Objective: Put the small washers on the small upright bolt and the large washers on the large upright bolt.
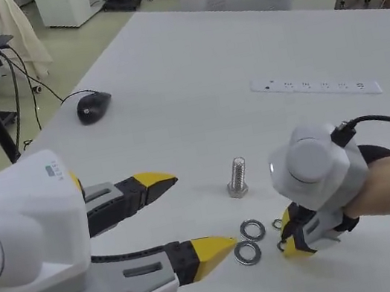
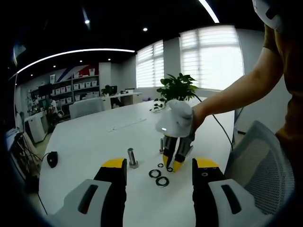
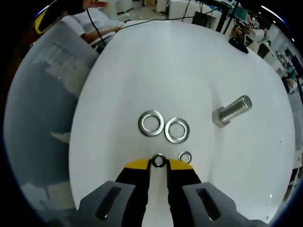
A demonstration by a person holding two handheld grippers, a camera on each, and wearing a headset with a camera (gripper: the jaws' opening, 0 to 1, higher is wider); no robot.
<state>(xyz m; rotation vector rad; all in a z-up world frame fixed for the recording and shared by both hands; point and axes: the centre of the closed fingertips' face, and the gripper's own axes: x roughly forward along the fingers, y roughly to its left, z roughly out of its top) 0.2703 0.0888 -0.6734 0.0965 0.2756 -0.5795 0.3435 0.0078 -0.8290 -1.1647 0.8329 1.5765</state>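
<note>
- Steel large washers (image 3: 151, 123), two, flat on table (image 1: 169, 82) at 6 o'clock of large bolt (image 1: 237, 178) in head view; bolt bare.
- Right tool (image 3: 159, 165) narrowed onto one small washer (image 3: 158, 161); second small washer (image 3: 185, 156) loose at its 3 o'clock.
- Left tool (image 1: 191, 211) wide, empty.
- Judged barely begun: all four placements left.

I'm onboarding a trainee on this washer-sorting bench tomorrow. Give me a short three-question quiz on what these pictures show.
1. True or false: the large bolt lies on its side.
2. What sits between the jaw tips of the right gripper? A) a large washer B) a small washer C) a bolt
3. How many large washers lie flat on the table?

Key: 1. False, it stands upright. 2. B. 3. Two, side by side.
</note>
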